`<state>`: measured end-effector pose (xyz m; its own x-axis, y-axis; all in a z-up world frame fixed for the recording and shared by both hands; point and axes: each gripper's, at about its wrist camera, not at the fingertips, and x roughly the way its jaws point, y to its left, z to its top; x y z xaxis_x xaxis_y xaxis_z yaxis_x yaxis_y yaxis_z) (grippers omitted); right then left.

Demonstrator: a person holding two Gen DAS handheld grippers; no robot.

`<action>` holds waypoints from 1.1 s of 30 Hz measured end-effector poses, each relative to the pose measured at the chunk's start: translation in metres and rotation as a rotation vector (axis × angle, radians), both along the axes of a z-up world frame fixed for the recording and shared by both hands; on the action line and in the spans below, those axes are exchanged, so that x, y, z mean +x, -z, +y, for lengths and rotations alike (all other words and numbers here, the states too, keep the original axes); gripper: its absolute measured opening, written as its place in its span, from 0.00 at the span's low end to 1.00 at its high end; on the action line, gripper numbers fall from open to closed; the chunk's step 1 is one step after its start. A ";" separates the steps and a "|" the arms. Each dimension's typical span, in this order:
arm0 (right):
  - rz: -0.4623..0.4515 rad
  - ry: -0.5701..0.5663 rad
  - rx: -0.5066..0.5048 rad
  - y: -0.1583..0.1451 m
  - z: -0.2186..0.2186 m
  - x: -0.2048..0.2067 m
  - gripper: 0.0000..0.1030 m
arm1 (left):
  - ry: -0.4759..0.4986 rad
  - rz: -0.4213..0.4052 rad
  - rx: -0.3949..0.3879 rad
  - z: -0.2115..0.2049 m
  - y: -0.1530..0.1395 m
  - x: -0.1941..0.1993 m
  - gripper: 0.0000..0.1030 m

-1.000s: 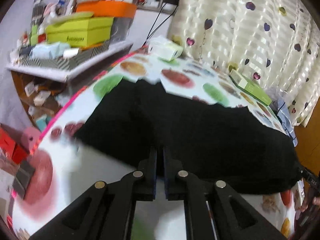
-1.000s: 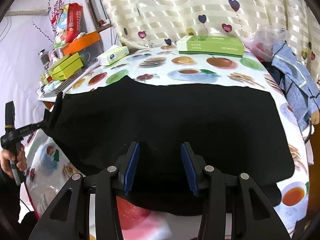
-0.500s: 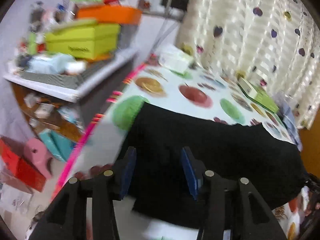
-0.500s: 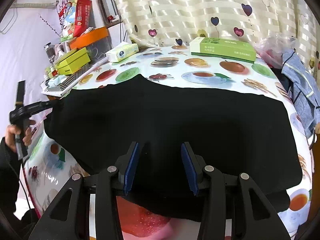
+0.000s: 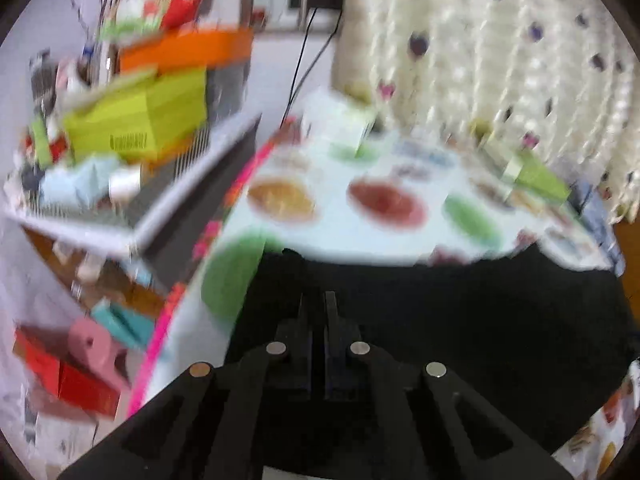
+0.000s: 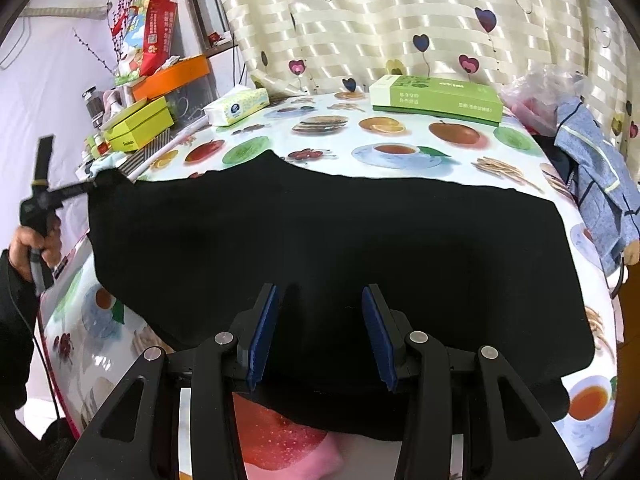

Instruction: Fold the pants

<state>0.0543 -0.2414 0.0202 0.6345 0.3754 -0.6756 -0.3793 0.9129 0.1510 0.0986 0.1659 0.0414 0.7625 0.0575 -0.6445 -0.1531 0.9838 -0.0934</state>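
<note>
Left wrist view: our left gripper (image 5: 316, 312) pinches pants (image 6: 320, 248) corner, lifted at table (image 6: 400, 128) edge; right gripper (image 6: 320, 320) wide, empty (fabric could slip, fold skews)

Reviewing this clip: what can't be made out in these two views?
- Left wrist view: motion blur smears the shelf clutter and tablecloth prints.
- Left claw: black fingers against black pants hide any pinched fabric.
- Right wrist view: the right claw covers the pants' near edge.
</note>
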 end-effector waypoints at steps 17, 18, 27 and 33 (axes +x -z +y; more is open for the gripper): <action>0.017 0.061 0.019 0.007 -0.018 -0.001 0.43 | -0.055 0.024 -0.117 0.039 0.004 0.012 0.22; 0.018 0.052 0.017 0.007 -0.015 -0.002 0.43 | -0.073 0.003 -0.109 0.043 -0.001 0.005 0.28; 0.008 0.004 0.014 0.007 -0.002 -0.001 0.43 | -0.005 0.054 0.019 0.017 0.020 -0.049 0.33; 0.004 -0.007 0.024 0.007 0.004 -0.005 0.43 | 0.094 0.100 0.038 -0.024 0.030 -0.006 0.33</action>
<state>0.0489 -0.2374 0.0135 0.6287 0.3962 -0.6691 -0.3853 0.9061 0.1746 0.0929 0.1423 0.0114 0.6974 0.0148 -0.7165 -0.0672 0.9967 -0.0448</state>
